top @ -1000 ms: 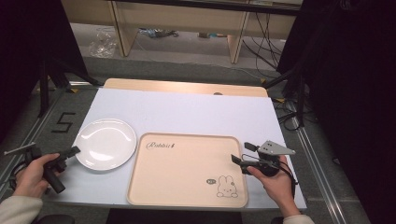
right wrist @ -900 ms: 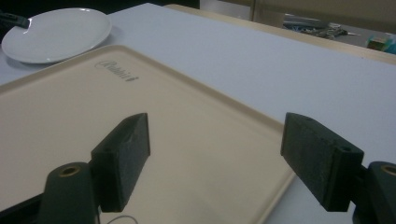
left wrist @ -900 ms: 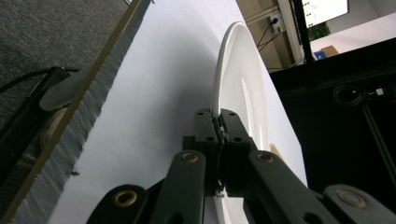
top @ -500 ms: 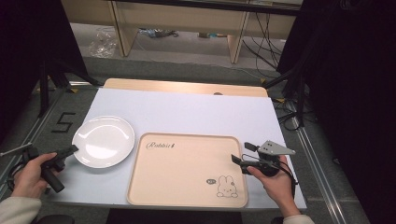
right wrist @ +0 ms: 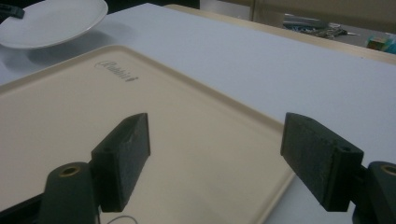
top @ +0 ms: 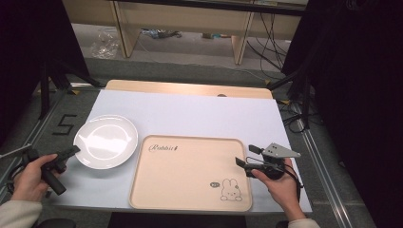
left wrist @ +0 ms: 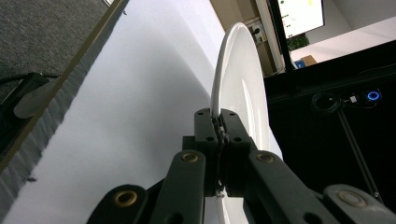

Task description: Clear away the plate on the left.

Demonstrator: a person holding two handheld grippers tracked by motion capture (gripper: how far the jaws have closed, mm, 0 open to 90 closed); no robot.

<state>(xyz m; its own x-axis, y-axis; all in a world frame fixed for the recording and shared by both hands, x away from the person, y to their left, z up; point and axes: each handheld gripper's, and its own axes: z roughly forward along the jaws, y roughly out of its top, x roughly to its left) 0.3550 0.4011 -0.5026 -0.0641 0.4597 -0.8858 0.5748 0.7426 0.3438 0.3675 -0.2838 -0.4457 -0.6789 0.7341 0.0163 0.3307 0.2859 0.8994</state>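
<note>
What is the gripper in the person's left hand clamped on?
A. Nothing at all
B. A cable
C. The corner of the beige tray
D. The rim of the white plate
D: the left gripper has its jaws shut on the edge of the white plate.

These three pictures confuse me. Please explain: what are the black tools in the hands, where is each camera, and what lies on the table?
A person holds a hand-held gripper, a two-jawed clamp, in each hand. The high view looks down on the table. On it are a white plate and a beige tray. The other two cameras ride on the tools and look along their jaws. The left hand-held gripper is shut on the plate's rim. The right hand-held gripper is open above the tray's edge and holds nothing.
</note>
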